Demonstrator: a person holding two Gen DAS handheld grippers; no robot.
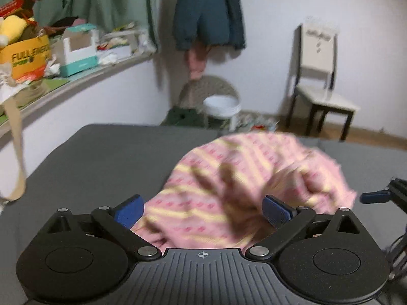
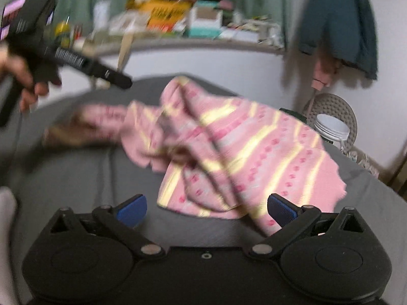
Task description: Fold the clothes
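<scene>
A crumpled pink knit garment with pale yellow stripes lies in a heap on the grey cloth-covered surface. My left gripper is open, its blue pads spread wide at the garment's near edge with nothing pinched between them. My right gripper is open too, and the garment's lower hem sits just ahead of its right pad. In the right wrist view a hand holds the left gripper's body above the surface's far left. The right gripper's blue fingertip shows at the right edge of the left wrist view.
A cluttered ledge with boxes runs along the wall under a green curtain. A dark teal garment hangs on the wall. Beyond the surface's far edge stand a white bucket and a chair.
</scene>
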